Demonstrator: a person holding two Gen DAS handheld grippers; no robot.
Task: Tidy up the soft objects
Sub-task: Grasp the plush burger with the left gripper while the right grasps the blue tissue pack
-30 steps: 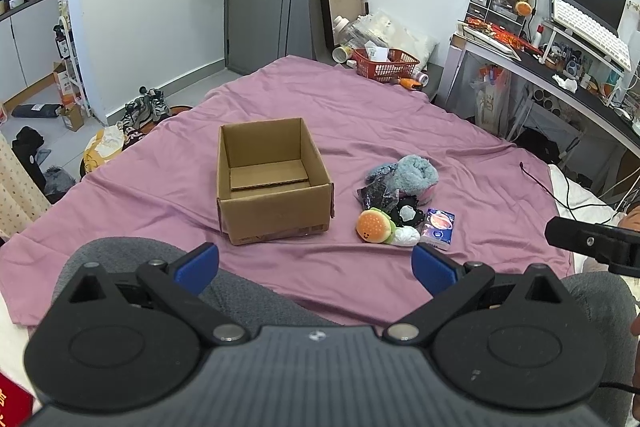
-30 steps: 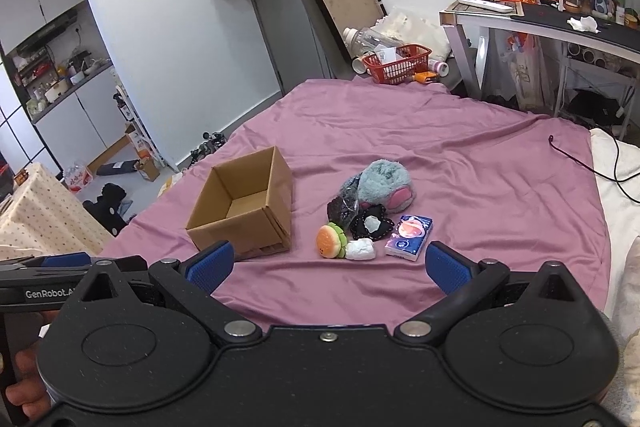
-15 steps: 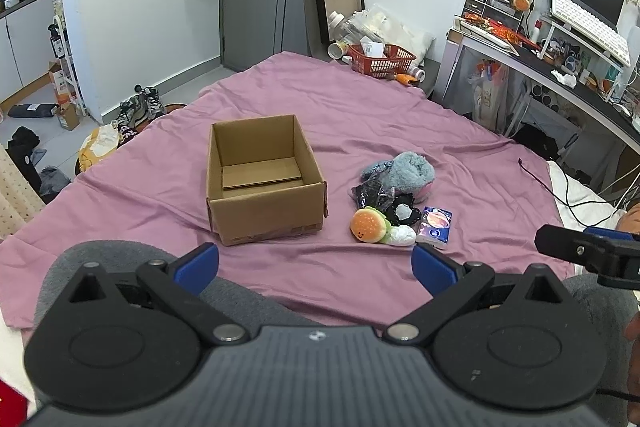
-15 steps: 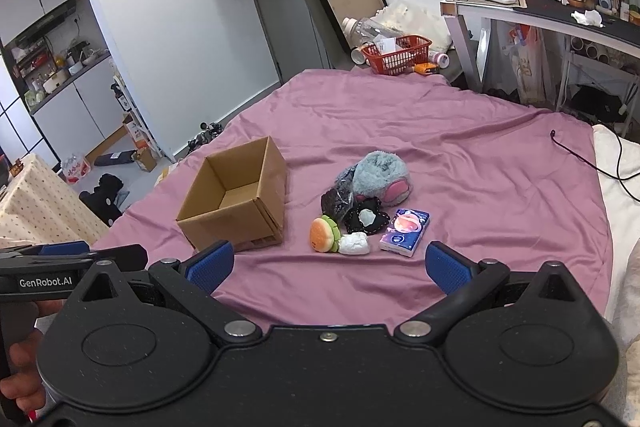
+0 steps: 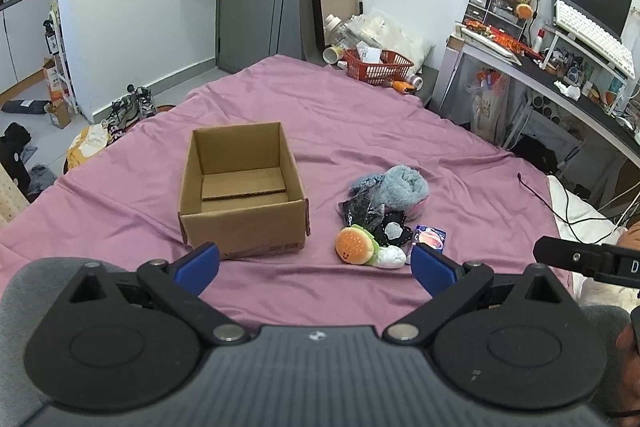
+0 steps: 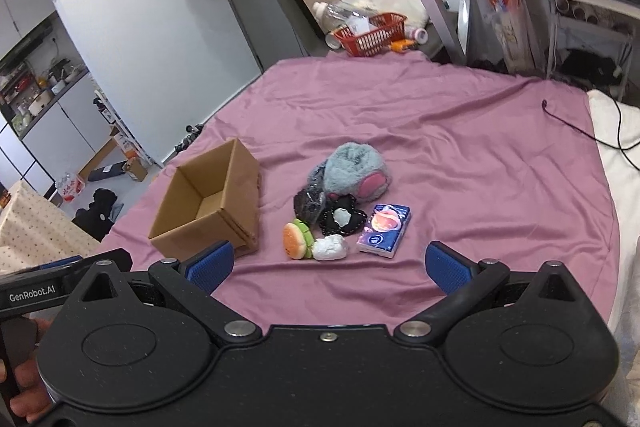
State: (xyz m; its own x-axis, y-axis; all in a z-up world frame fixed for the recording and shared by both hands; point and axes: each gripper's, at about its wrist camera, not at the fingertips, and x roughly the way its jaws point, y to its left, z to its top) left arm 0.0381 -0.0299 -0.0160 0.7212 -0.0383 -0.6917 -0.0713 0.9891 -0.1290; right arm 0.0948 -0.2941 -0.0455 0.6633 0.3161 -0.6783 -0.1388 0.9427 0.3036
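Right wrist view is showing the right gripper (image 6: 327, 265) hanging wide and empty above the toy pile (image 6: 340, 205), just beside the empty box (image 6: 208, 205). The left gripper (image 5: 316, 263) is gaping too. Next likely means dropping onto the burger toy (image 6: 297, 241).

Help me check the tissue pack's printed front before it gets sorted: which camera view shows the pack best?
The right wrist view. There the tissue pack lies in full sight on the purple sheet, printed top facing the camera. In the left wrist view, the left gripper's blue right fingertip hides part of the pack, and it appears small.
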